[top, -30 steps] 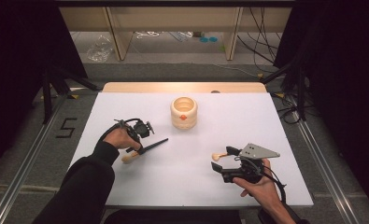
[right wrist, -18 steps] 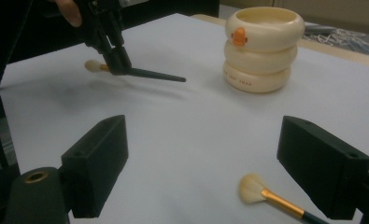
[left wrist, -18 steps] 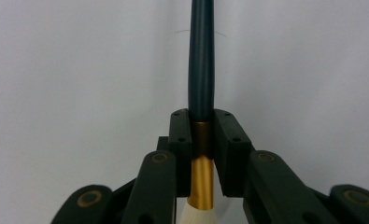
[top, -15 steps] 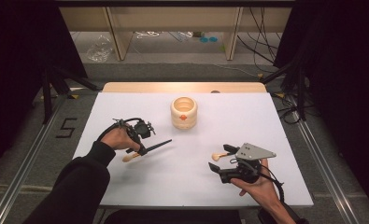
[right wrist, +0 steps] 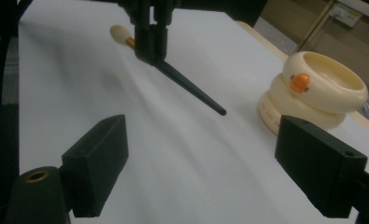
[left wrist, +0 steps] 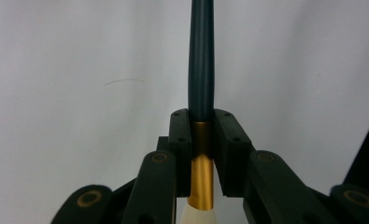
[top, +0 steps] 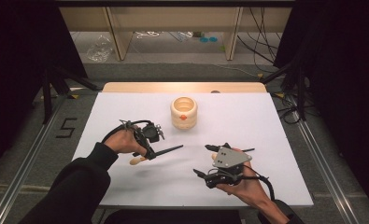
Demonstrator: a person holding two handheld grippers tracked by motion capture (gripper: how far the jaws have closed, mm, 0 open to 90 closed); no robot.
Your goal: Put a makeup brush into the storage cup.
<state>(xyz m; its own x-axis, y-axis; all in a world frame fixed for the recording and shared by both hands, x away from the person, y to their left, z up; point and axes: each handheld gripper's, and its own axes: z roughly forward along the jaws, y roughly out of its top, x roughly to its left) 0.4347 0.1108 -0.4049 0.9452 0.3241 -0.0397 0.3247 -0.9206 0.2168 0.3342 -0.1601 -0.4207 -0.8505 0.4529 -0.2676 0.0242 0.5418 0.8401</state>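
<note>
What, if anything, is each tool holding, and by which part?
The left tool grips the brush by its gold ferrule. The right tool holds nothing.

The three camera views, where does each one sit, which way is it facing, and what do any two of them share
High view: sits above the person's side, facing forward and down on the white table; both forearms enter from below, left gripper and right gripper.
Left gripper view: rides the left gripper, looking along its jaws, shut on the brush, at the table.
Right gripper view: rides the right gripper, its jaws open, facing across the table at the left gripper and duck-faced pot.
Shared: the high and right gripper views both show brush and pot.
</note>
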